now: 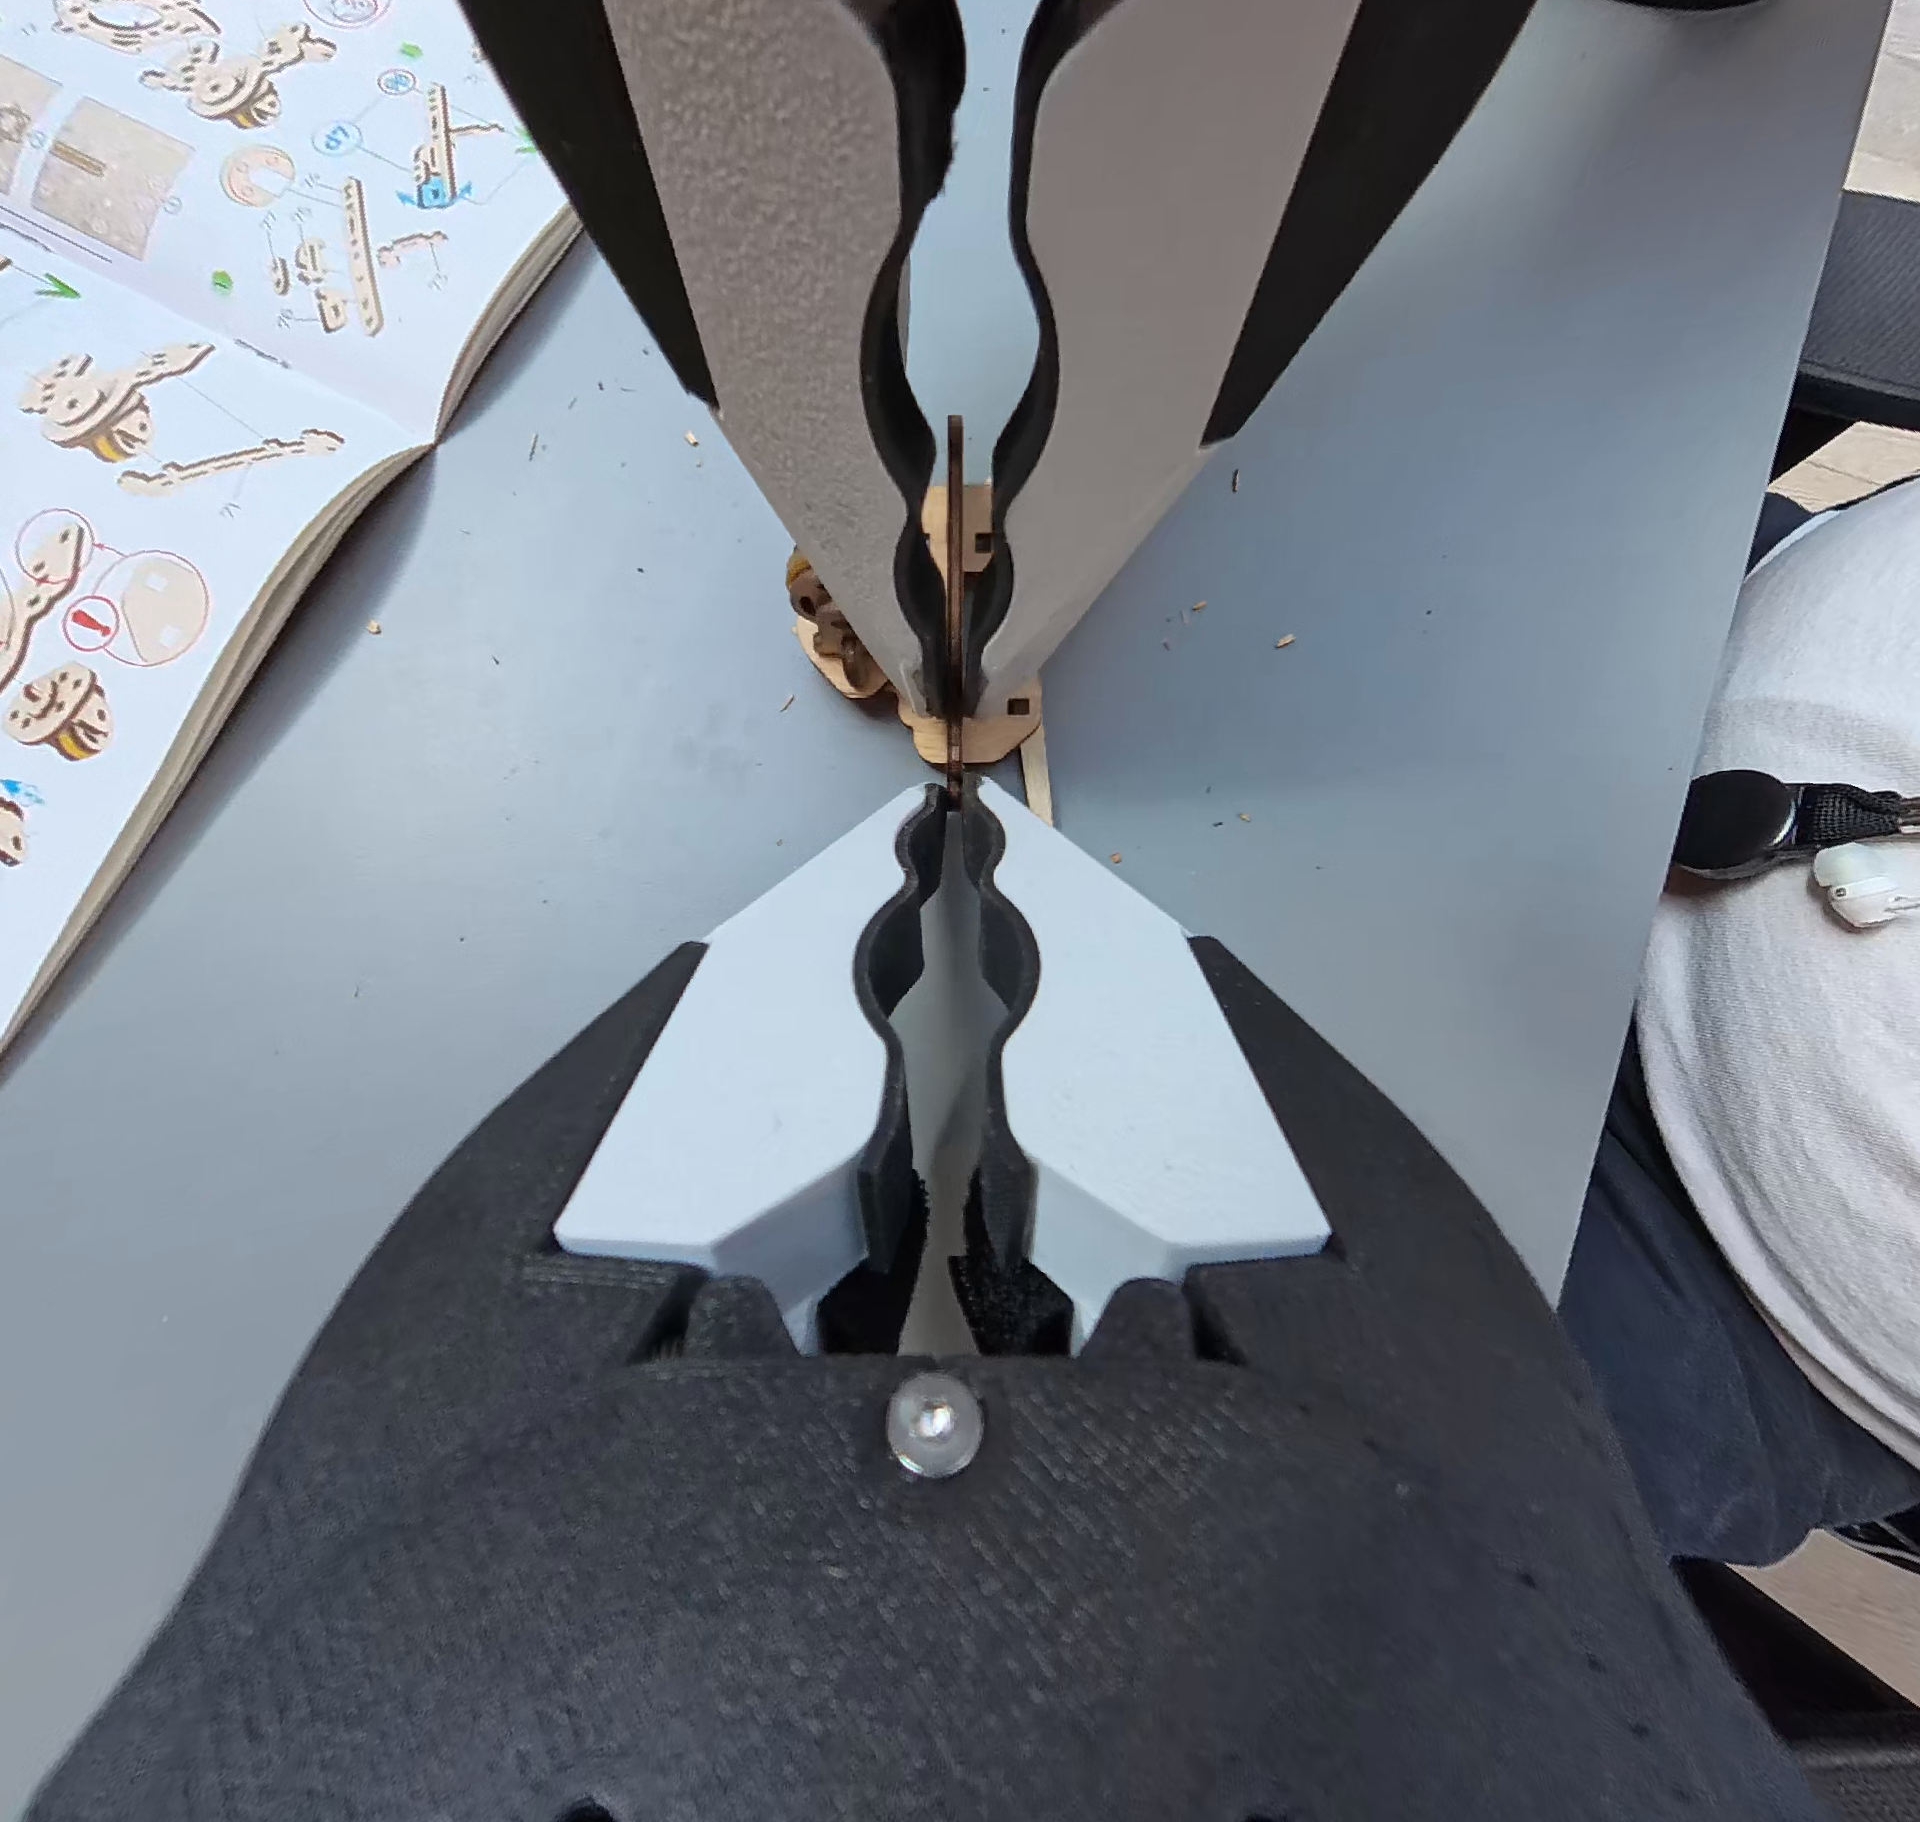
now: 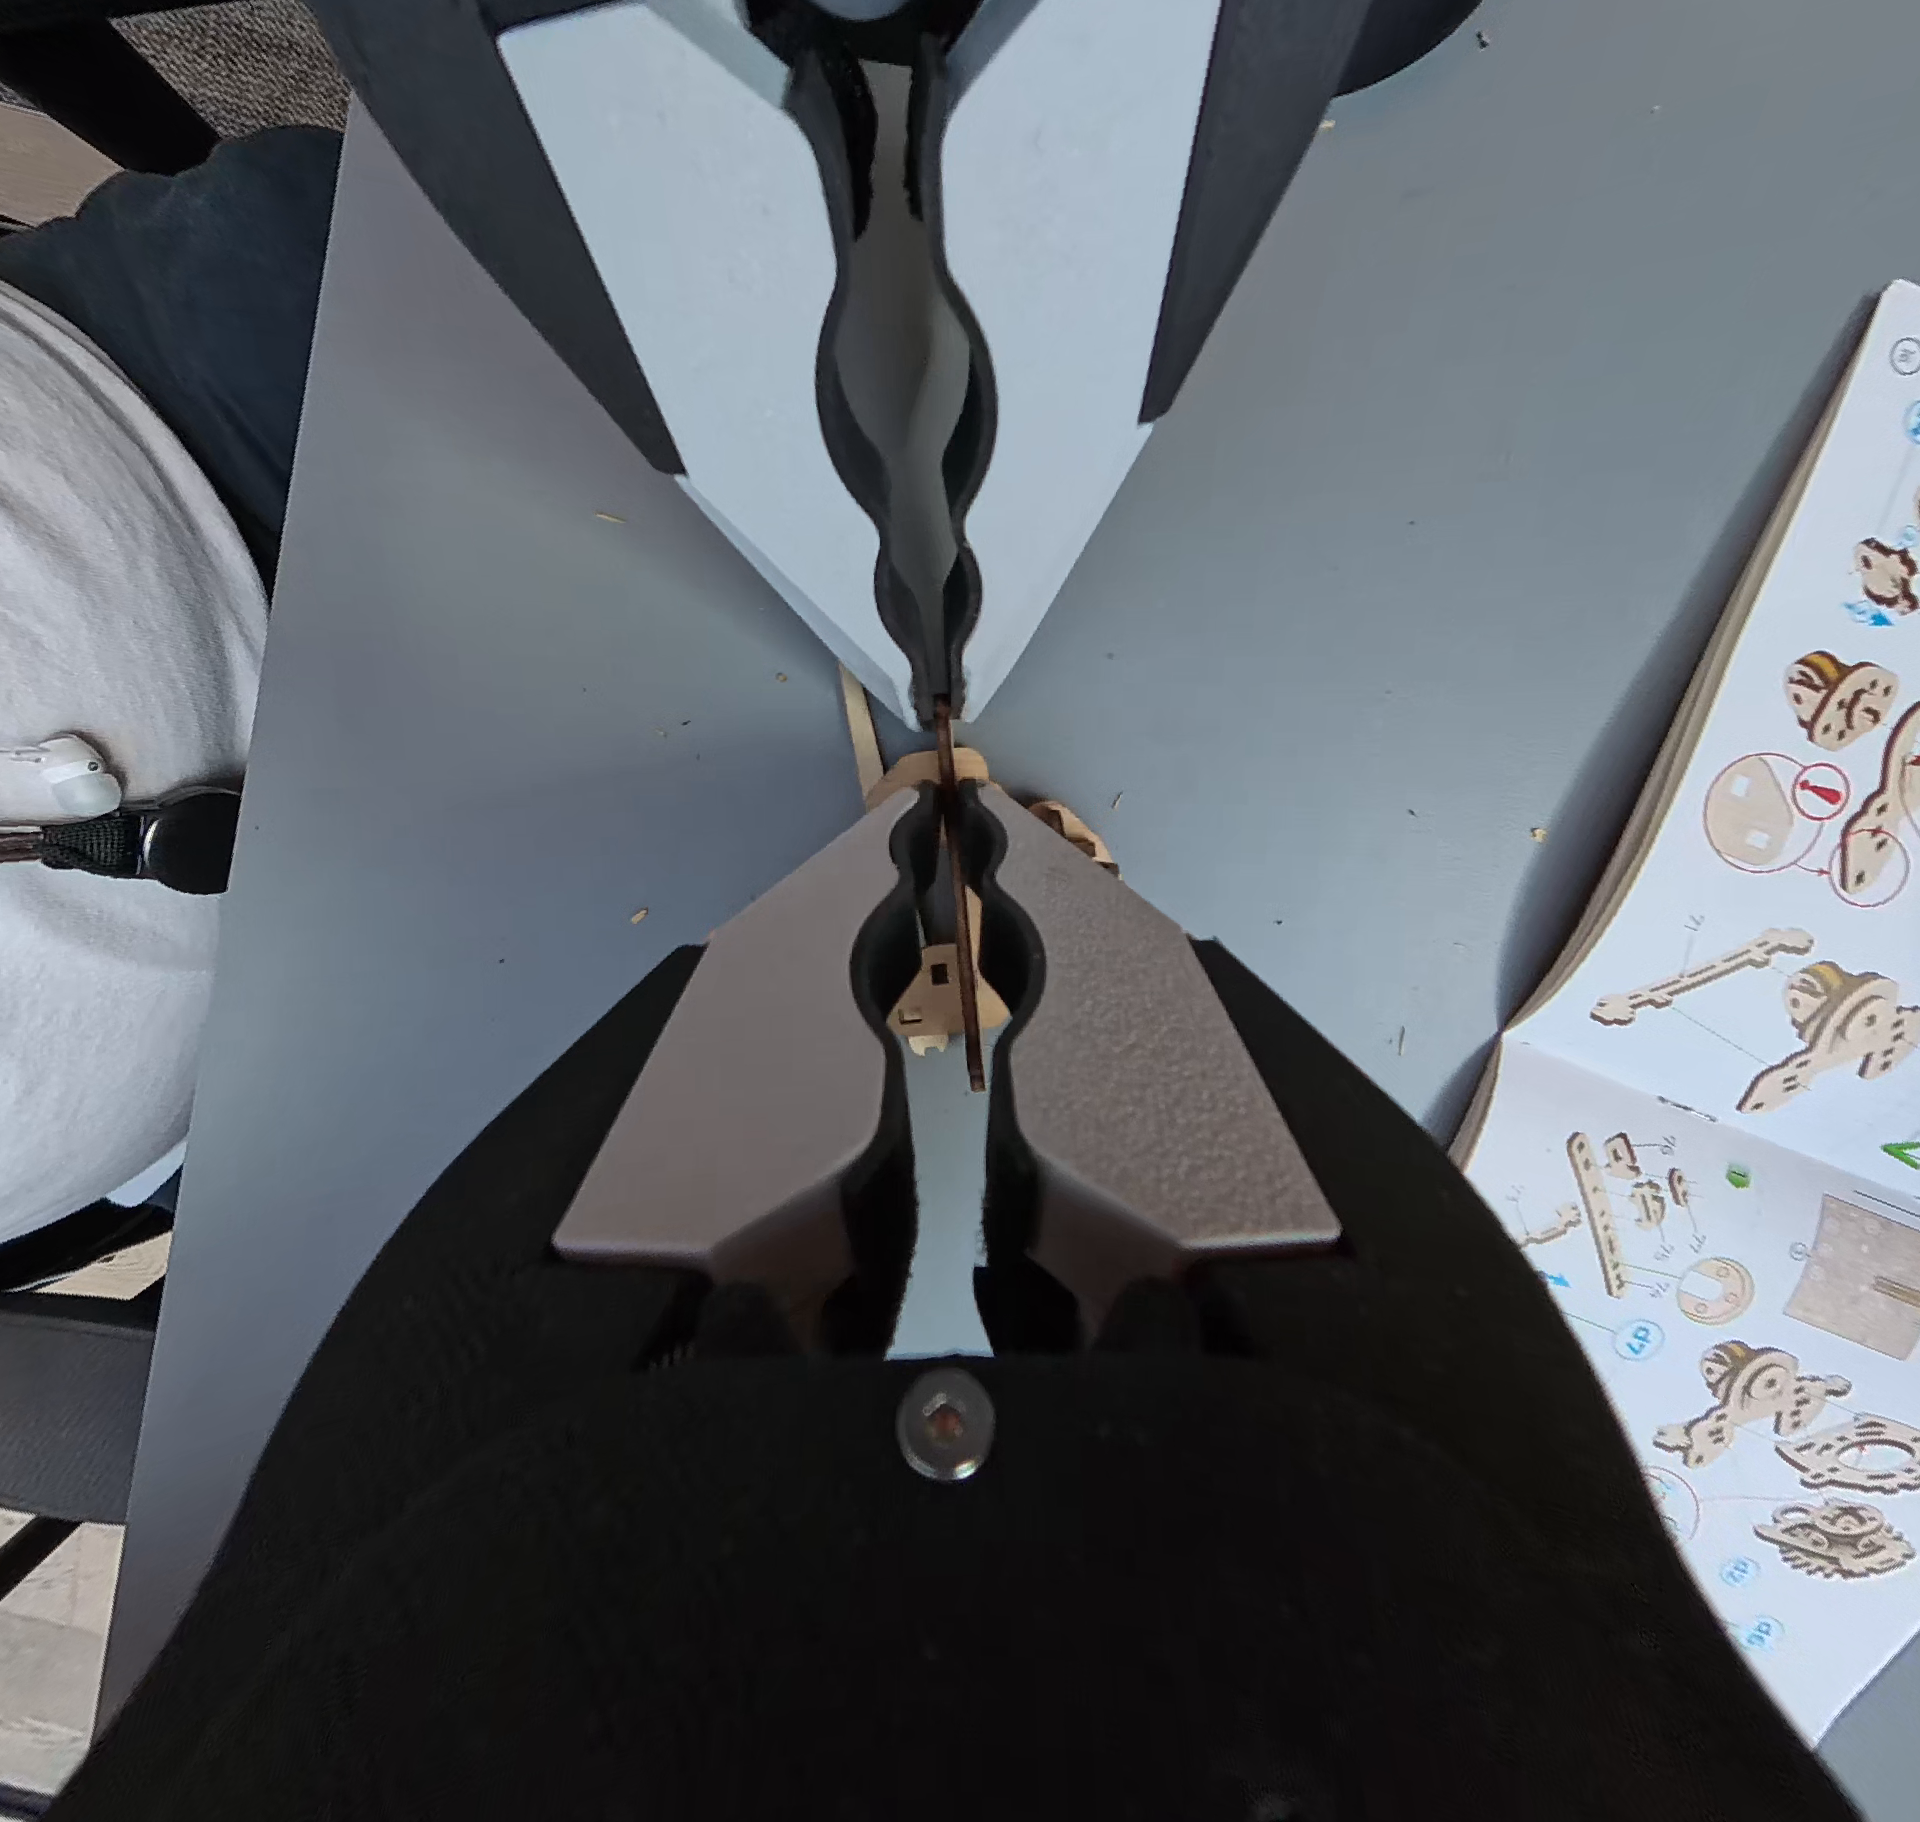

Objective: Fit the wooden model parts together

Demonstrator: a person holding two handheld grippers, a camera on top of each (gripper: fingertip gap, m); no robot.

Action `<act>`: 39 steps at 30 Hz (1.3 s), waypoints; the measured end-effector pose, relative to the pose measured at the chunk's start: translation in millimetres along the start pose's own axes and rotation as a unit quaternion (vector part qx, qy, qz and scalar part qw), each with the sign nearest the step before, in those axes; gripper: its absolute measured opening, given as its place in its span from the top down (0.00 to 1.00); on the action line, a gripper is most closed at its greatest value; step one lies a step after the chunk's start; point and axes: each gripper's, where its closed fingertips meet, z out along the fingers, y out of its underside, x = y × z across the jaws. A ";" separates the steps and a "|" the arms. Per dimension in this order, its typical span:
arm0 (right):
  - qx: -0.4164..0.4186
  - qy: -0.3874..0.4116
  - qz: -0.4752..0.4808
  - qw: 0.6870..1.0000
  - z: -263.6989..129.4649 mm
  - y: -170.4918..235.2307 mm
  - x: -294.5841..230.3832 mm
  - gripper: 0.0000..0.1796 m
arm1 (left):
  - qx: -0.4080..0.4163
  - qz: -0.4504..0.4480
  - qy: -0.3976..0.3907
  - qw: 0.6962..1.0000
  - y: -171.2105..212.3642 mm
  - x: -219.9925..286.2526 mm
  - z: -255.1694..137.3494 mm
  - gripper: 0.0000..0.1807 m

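Note:
A thin flat wooden part (image 1: 954, 567) shows edge-on as a dark strip; it also shows in the right wrist view (image 2: 961, 951). My right gripper (image 2: 943, 822), with grey fingers, is shut on it along the pads. My left gripper (image 1: 951, 804), with light blue fingers, faces it tip to tip and is shut on the part's near end. Each gripper shows in the other's view, the right (image 1: 951, 697) and the left (image 2: 938, 707). A pale slotted wooden piece (image 1: 977, 733) (image 2: 935, 1003) sits right under the strip; I cannot tell whether they are joined.
A small wooden gear assembly (image 1: 831, 629) and a thin wooden stick (image 1: 1039, 785) lie on the grey table (image 1: 468, 785) under the grippers. An open instruction booklet (image 1: 208, 318) (image 2: 1714, 1149) lies to one side. A person in a white shirt (image 1: 1818, 1045) sits at the table's edge. My left and right fingertips are right by each other.

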 end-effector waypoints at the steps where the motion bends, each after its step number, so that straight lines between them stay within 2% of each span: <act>1: 0.002 -0.001 0.001 1.000 -0.1 -0.1 -0.2 0.99 | 0.000 -0.004 0.004 1.000 0.0 0.2 -0.1 0.99; 39: -0.007 -0.002 0.002 1.000 -4.3 4.3 -4.6 0.99 | -0.003 -0.007 0.009 1.000 -0.2 2.5 1.2 0.99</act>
